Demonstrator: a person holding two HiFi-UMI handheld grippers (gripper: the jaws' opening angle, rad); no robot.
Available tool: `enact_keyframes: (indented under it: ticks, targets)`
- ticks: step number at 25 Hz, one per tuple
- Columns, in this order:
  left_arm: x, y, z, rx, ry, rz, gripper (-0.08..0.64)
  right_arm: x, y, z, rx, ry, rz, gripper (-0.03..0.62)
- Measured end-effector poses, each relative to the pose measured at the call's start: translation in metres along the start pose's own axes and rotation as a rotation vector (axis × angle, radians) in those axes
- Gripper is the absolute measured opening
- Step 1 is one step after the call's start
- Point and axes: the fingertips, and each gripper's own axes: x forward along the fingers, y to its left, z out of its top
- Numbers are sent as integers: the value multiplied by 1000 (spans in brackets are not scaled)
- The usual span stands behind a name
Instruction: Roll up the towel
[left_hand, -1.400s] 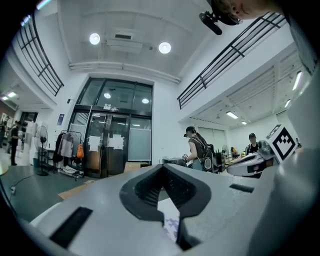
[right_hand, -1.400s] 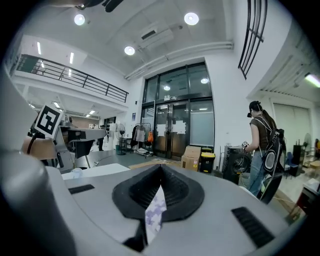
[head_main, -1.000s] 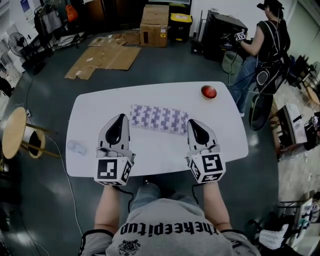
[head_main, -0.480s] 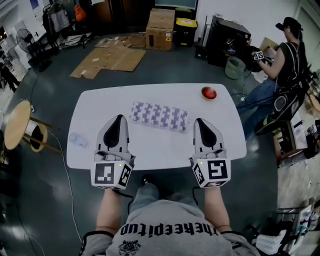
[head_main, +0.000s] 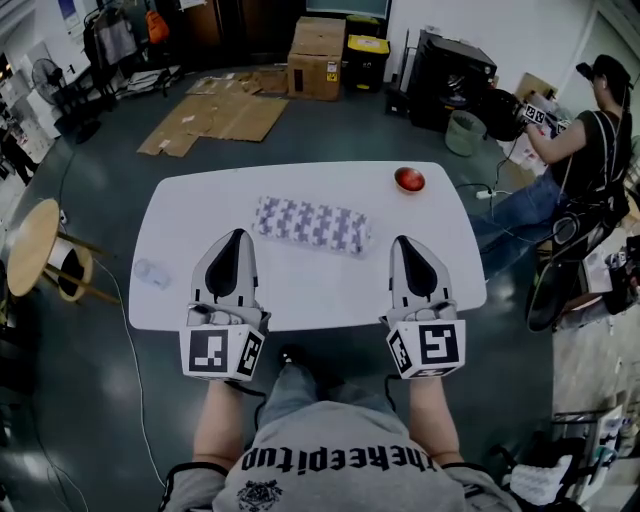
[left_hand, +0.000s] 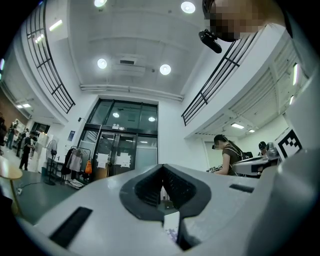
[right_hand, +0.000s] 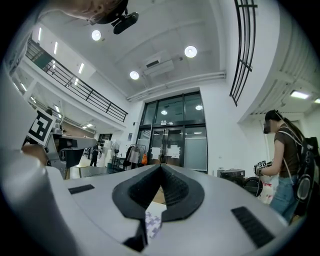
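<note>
**A:** Towel (head_main: 312, 224), first entry. Where does it sit against the grippers?

**B:** Starting at the tools:
- Left gripper (head_main: 237, 236): jaws pressed together, nothing between them.
- Right gripper (head_main: 401, 242): likewise closed and empty.
- Both are held over the near half of the table (head_main: 180, 210).
- The towel, in a purple-and-white pattern, lies as a roll just beyond the tips. It spans most of the gap between the two grippers and touches neither.

**A:** Hazards from here?

**B:** These are judgements only.
- The roll looks complete, but nothing pins it. If the cloth is springy, its outer edge may creep open.
- A closed tip carried forward would shove the roll along or unwind it.
- Any fresh grip needs the jaws parted first. Shut as they are, they can only push.
- The red item stands clear of both grippers, so the risk there is low.

**A:** Counts, working outward.

**B:**
- Grippers: two.
- Towel: one.
- Table: one, white.
- Red round item (head_main: 408, 180): one, beyond the right gripper and past the towel's right end.
- Small clear item (head_main: 152, 273): one, left of the left gripper at the table's edge. Its kind is not legible.
- Round stool (head_main: 30, 262): one, further left, on the floor.
- Flattened cardboard (head_main: 215, 115): far beyond the left gripper. The sheets overlap, so the number is uncertain.
- Person (head_main: 590, 130): one, far off to the right gripper's right, well apart from the table.
</note>
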Motion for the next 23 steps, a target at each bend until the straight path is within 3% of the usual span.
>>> enact_keyframes:
  ticks: [23]
  targets:
    - [-14, -17, -6, -8, -1, -4, 6, -20, 6, 1, -28, -6, 14, 2]
